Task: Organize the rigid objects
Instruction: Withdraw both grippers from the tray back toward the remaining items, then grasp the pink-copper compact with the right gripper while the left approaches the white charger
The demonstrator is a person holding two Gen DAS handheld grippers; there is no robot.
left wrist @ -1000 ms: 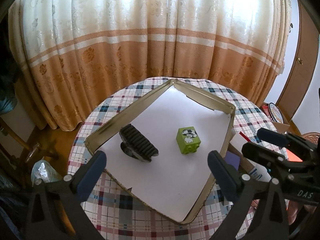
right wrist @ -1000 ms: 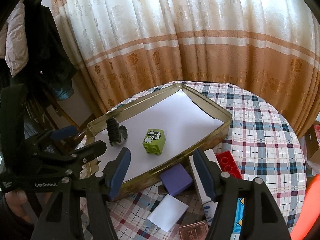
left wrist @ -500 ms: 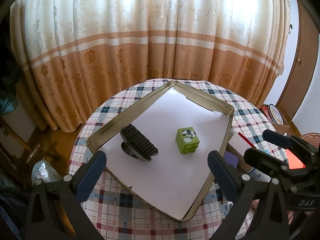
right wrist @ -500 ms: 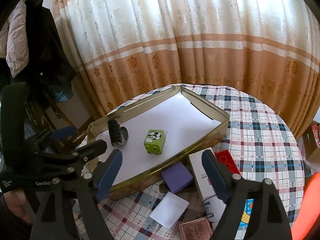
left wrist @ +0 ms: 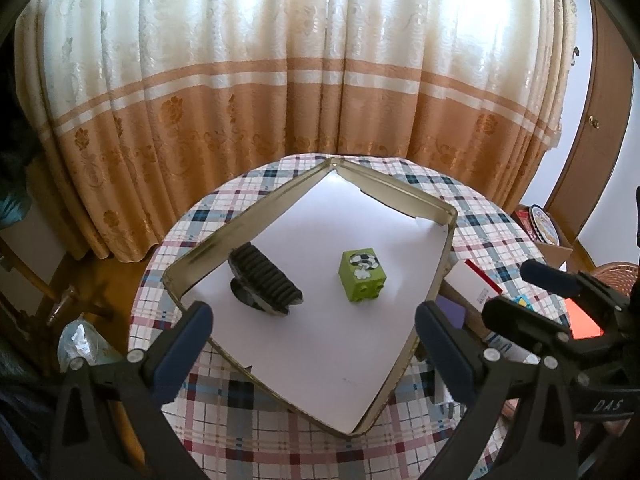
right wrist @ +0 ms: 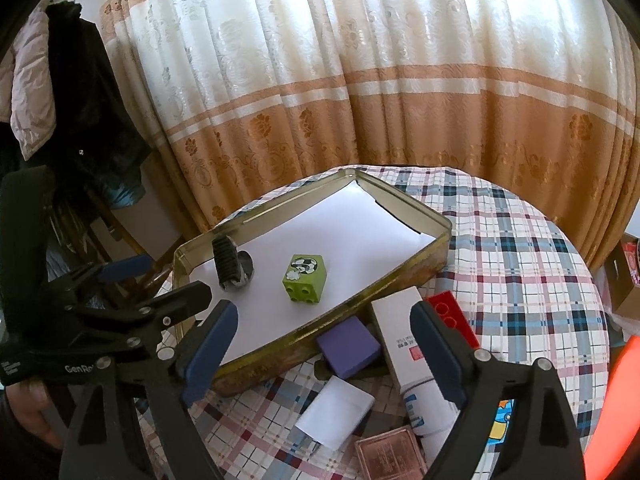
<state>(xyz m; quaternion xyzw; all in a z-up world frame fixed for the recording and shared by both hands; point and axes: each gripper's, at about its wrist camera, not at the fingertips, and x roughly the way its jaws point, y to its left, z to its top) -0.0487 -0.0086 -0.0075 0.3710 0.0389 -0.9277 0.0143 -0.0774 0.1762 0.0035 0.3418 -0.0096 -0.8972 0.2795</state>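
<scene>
Gold-rimmed tin tray (left wrist: 208, 246) fills your left wrist view, lined with white paper, and two things already sit inside it: the ribbed black wheel (left wrist: 264, 284) toward the left wall and the green cube (left wrist: 363, 275) nearer the middle, well apart from each other. Your left gripper (left wrist: 312, 340) hangs over the tray's near corner with its jaws wide and nothing between them. At the right edge of this view you can see your right gripper (left wrist: 560, 300) over the table, outside the tray.

From your right wrist view, the right gripper (right wrist: 324, 348) has just been opening; its jaws now stand wide and empty. What is left to sort lies right below and ahead of it, outside the tray's near wall: the purple block (right wrist: 348, 346) between the jaws' line of sight, the white box (right wrist: 400, 328) just beside it with its long axis running toward you, the red brick (right wrist: 452, 318) past that, and a copper-coloured block (right wrist: 390, 458) lowest in view. Your right hand is clearly the nearer one; I'd judge the purple block the easiest next pick.
</scene>
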